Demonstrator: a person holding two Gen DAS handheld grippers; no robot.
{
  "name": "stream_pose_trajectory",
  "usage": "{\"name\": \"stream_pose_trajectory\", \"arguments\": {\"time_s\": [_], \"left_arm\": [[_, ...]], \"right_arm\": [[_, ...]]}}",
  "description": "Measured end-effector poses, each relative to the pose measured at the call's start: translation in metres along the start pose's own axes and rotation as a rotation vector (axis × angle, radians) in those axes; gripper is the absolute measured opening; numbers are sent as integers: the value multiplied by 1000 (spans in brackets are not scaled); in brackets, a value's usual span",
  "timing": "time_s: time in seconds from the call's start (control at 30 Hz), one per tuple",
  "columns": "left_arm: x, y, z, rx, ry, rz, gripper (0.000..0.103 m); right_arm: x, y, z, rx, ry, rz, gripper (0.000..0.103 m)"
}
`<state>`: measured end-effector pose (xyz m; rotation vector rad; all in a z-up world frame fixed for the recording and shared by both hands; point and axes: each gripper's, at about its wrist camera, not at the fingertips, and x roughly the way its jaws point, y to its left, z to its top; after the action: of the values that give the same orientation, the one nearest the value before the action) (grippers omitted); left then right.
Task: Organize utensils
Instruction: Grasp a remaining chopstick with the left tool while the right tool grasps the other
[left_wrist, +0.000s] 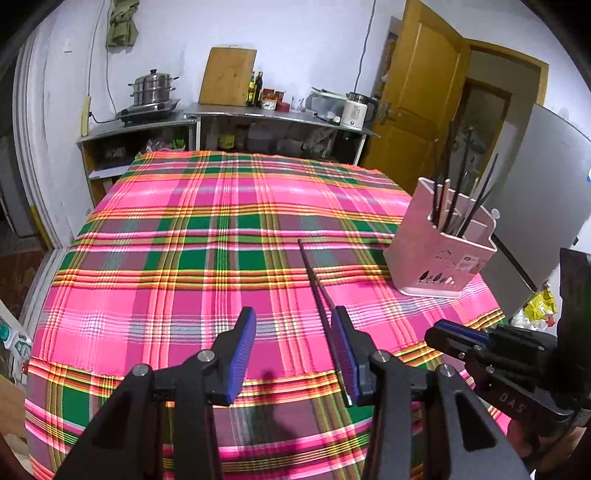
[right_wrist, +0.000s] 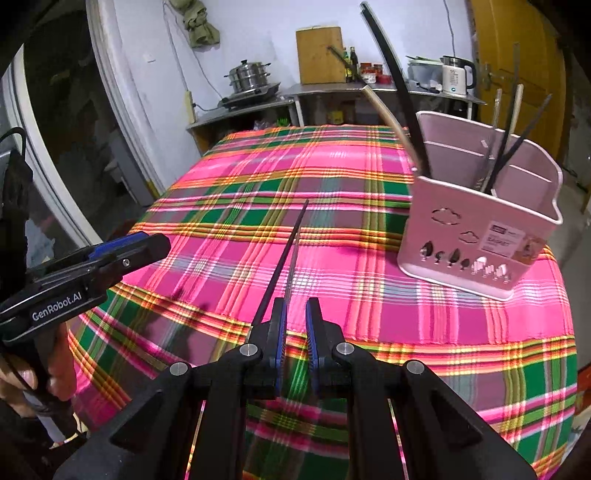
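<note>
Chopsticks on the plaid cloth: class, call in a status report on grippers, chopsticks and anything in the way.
Left gripper open, right gripper narrowly open, both empty. Chopsticks flat on cloth. Pink holder stands beyond, path clear.

The chopstick's (right_wrist: 284, 258) near end seems hidden behind the right tongs (right_wrist: 295, 332).

Pink and green plaid tablecloth (left_wrist: 207, 236), steel steamer pot (left_wrist: 152, 88) on a stove, wooden cutting board (left_wrist: 227, 76) leaning against white wall, dark bottles (left_wrist: 255, 88), white electric kettle (left_wrist: 355, 110), open yellow-brown door (left_wrist: 417, 85), steel counter (left_wrist: 258, 112).
</note>
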<state>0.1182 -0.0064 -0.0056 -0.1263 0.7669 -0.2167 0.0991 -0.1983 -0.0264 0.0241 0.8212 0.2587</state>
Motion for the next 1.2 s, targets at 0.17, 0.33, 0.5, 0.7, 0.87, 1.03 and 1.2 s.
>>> {"name": "stream_pose_trajectory", "arguments": {"time_s": [0.17,0.33,0.5,0.7,0.87,1.03,1.2], "left_arm": [[12,9,-3,-10,27,19,44],[29,22,-5,-35,59,37,44],[45,36,-5,-67,94,32,44],[61,36,-1,-81,108,-1,44],[75,26,6,-74,117,-35,44],[90,11,13,-57,134,-81,44],[113,-11,16,-11,161,-104,42]], "right_arm": [[24,3,2,-12,35,9,11],[51,6,4,-22,71,18,10],[78,9,5,-24,106,24,11],[97,12,6,-39,128,19,10],[102,10,9,-46,130,0,8],[91,-5,2,-4,125,-15,6],[77,-22,-6,51,119,-27,6]]}}
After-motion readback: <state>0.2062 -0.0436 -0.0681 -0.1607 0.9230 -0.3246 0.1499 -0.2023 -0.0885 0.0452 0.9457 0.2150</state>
